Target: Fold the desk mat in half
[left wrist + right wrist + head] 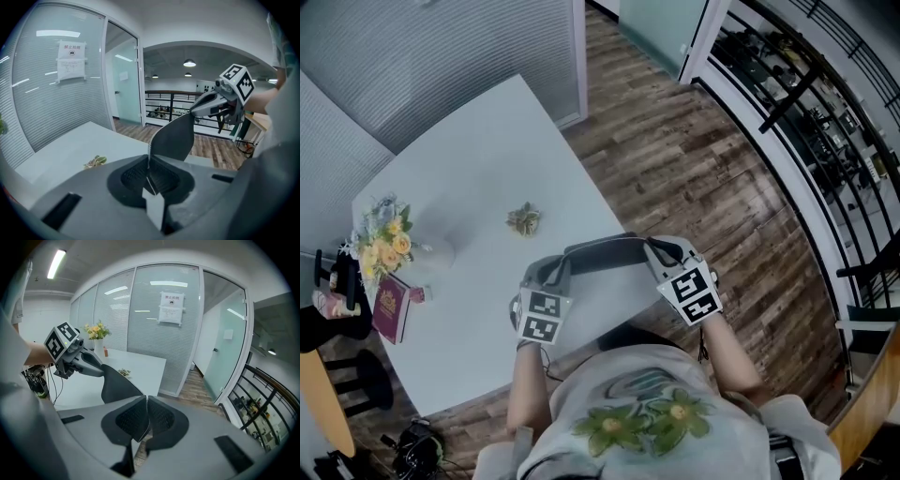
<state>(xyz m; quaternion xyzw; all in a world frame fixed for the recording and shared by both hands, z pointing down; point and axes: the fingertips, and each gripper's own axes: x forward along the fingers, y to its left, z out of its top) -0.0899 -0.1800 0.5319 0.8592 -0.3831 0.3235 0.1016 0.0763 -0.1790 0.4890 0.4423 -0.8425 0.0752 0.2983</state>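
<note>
The desk mat (602,281), dark on one face and pale on the other, hangs lifted over the near edge of the white table (478,150). It stretches between my two grippers. My left gripper (549,272) is shut on one corner of the mat (173,136), whose thin edge runs between the jaws. My right gripper (661,251) is shut on the other corner of the mat (118,384). In the left gripper view, the right gripper (206,107) holds the far end. The right gripper view shows the left gripper (90,363) likewise. Most of the mat's lower part is hidden behind the grippers.
A small dried sprig (523,219) lies mid-table. At the table's left edge stand a vase of flowers (384,239) and a maroon booklet (391,307). Glass partitions (412,56) border the far side. Wood floor (694,169) and a black railing (806,141) lie to the right.
</note>
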